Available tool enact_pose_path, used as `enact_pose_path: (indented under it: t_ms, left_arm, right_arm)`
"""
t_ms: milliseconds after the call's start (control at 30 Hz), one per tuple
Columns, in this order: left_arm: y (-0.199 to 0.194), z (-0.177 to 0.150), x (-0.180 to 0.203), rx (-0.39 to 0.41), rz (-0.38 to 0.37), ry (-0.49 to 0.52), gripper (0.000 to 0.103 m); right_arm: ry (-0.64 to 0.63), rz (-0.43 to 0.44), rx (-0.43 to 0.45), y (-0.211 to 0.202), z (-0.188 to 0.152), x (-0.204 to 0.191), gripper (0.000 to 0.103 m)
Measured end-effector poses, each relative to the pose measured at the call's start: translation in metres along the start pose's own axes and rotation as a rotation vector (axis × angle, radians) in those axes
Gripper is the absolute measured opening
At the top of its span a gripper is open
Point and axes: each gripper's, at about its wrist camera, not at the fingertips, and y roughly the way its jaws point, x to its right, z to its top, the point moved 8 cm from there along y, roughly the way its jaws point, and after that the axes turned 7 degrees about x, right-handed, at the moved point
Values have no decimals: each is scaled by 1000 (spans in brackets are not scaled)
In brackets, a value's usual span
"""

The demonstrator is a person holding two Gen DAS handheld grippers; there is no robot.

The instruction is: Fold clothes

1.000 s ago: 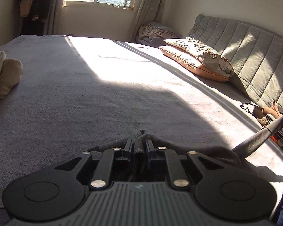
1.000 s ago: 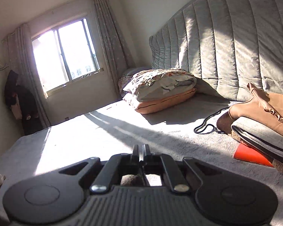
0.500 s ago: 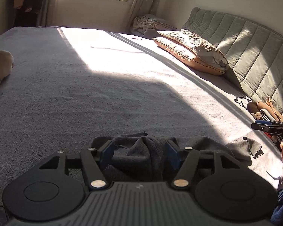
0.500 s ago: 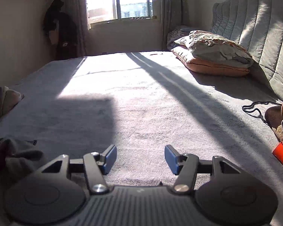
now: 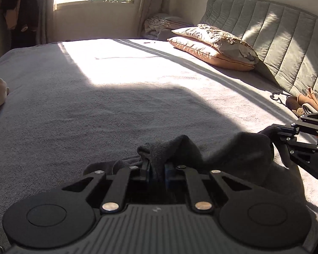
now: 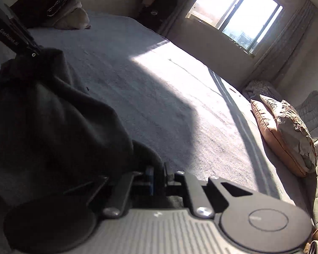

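A dark grey garment is bunched at the near edge of the bed and lifted at two places. My left gripper is shut on a raised fold of it. In the left wrist view my right gripper comes in from the right and pinches another part of the cloth. In the right wrist view the same dark garment hangs in a drape at the left, my right gripper is shut on its edge, and the left gripper holds its upper corner.
The grey bed cover stretches ahead, half in sunlight. Stacked pillows lie by the padded headboard. Folded brown clothes sit at the right; a pile of clothes lies at the far left.
Both grippers were open half a second ago and have since closed on the dark garment. The cloth has risen off the bed between them, and the right gripper has swung left.
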Motion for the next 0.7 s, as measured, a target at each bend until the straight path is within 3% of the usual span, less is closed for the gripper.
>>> enact_pose_path:
  t_ms: [200, 300, 367, 433, 533, 600, 667, 700]
  left_arm:
    - [-75, 51, -2, 318, -100, 34, 12]
    - [-73, 35, 20, 244, -209, 116, 13]
    - [-73, 24, 35, 194, -281, 170, 17]
    - [-73, 13, 49, 143, -354, 224, 19]
    - [-73, -5, 70, 67, -461, 305, 30]
    - [-74, -15, 82, 22, -520, 360, 31]
    - [-74, -12, 87, 33, -536, 359, 32]
    - [-76, -8, 87, 43, -551, 343, 33]
  right_arm:
    - [-7, -381, 358, -78, 47, 65, 8]
    - [73, -607, 543, -131, 56, 97, 8]
    - [135, -652, 590, -149, 53, 109, 8]
    - [101, -611, 487, -136, 42, 110, 9]
    - [-49, -471, 161, -84, -5, 95, 9]
    - [-105, -340, -59, -56, -43, 82, 9]
    - [-130, -231, -188, -45, -71, 72, 9]
    - [-144, -211, -206, -45, -76, 70, 9]
